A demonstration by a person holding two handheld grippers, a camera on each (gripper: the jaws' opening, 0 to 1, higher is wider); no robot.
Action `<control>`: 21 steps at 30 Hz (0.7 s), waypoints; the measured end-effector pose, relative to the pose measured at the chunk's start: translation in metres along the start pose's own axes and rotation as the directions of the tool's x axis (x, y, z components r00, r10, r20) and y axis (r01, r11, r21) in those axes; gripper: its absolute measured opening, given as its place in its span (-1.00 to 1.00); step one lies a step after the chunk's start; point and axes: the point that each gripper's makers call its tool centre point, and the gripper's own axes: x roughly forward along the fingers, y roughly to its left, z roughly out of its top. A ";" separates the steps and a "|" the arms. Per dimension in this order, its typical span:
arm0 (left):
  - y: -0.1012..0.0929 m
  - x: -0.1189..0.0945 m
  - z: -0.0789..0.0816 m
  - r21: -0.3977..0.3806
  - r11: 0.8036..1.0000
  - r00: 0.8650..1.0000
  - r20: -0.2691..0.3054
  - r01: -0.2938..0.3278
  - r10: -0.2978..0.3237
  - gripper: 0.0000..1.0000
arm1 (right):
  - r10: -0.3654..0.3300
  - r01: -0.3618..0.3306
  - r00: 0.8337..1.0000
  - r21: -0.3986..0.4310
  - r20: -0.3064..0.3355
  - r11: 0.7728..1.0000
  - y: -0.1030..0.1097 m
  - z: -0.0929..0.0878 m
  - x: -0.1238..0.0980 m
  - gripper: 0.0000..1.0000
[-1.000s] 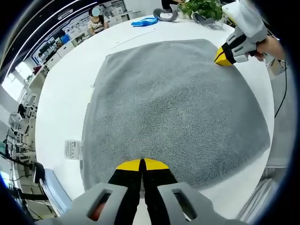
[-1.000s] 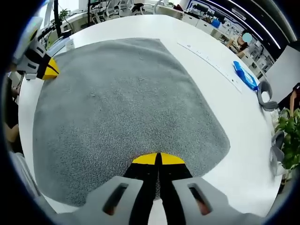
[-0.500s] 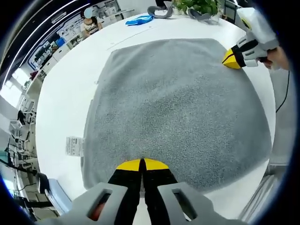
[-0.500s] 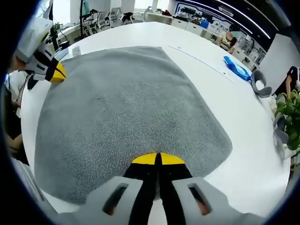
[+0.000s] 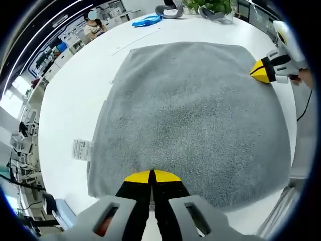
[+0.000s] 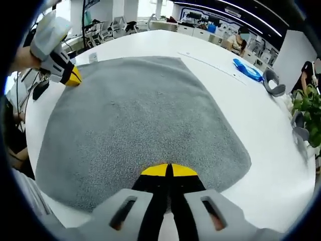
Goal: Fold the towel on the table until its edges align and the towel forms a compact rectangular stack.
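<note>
A white care label (image 5: 81, 149) sticks out from the left edge of the grey towel (image 5: 195, 115), which lies spread flat and unfolded on the white table (image 5: 70, 100). In the left gripper view the left gripper (image 5: 152, 176) sits at the towel's near edge, its yellow-tipped jaws pressed together on the cloth's border. Bare tabletop runs along the towel's left side and beyond its far edge, where a blue object (image 5: 147, 20), a grey curved item (image 5: 169, 11) and a green plant (image 5: 208, 5) stand well apart from the cloth. At the far right corner the right gripper (image 5: 261, 72) meets the towel, and the table's edge comes close to the cloth on that side. In the right gripper view the left gripper (image 6: 74, 78) touches the far left corner, while the right gripper (image 6: 168, 170) is clenched on the towel's near edge. Open white surface spreads to the right toward the blue object (image 6: 248, 70) and the plant (image 6: 307, 108). No containers are in sight.
</note>
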 end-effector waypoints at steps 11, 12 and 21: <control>0.003 0.003 0.005 0.011 1.000 0.999 0.026 0.019 -0.019 -0.99 | -0.021 0.020 0.999 0.027 0.030 0.999 0.008 -0.007 -0.008 -1.00; 0.003 0.004 0.007 0.015 1.000 0.999 0.026 0.021 -0.021 -0.99 | -0.020 0.019 0.999 0.030 0.032 0.999 0.009 -0.008 -0.008 -1.00; 0.009 0.011 0.020 0.059 0.998 1.000 0.018 0.022 -0.023 -0.99 | -0.012 0.010 0.999 0.038 0.052 0.999 0.017 -0.014 -0.015 -1.00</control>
